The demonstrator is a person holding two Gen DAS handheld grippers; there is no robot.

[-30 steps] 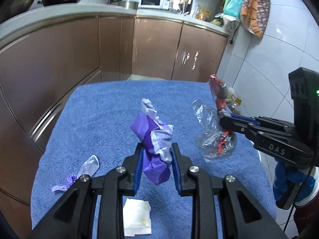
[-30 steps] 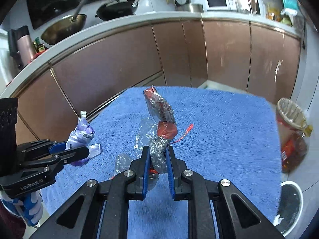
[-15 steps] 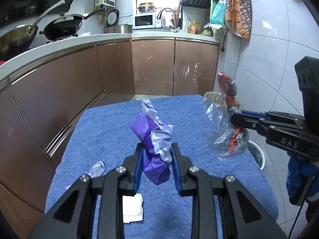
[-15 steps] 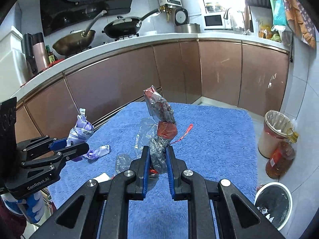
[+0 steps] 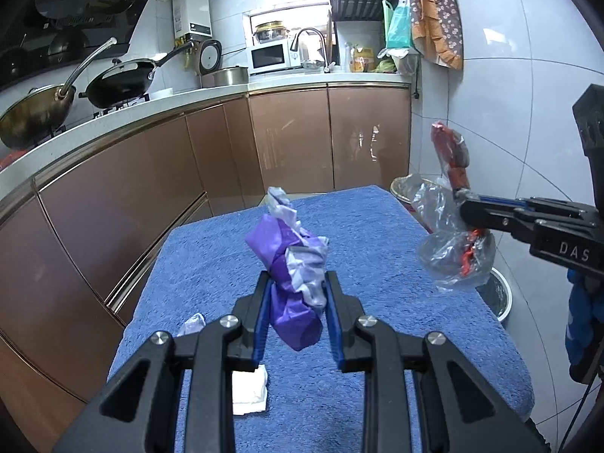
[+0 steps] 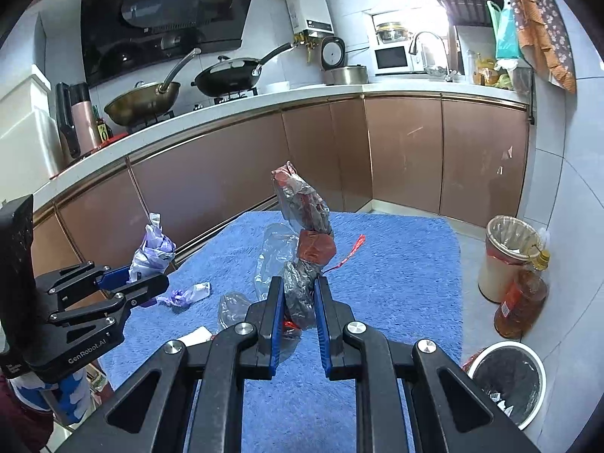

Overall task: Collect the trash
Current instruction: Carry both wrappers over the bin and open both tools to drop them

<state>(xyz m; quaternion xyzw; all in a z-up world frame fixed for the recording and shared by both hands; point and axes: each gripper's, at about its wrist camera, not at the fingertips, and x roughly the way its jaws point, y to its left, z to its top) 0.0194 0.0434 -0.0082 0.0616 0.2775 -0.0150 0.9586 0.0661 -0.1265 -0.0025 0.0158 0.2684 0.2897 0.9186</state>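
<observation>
The left gripper (image 5: 296, 294) is clamped on a crumpled purple wrapper (image 5: 290, 264), held above the blue towel (image 5: 377, 234). At 7 o'clock below it lies a white tissue (image 5: 249, 392). The right gripper (image 6: 298, 300), jaws nearly together, pinches a clear and red plastic wrapper (image 6: 302, 226). A small purple scrap (image 6: 185, 294) rests at 10 o'clock. At 4 o'clock sits a white-rimmed bin (image 6: 507, 381), a lined bin (image 6: 506, 256) beyond at 2 o'clock.

text "DAS" | on right gripper (image 5: 536, 226) body; text "GenRobot.AI" | on left gripper (image 6: 132, 287) body
</observation>
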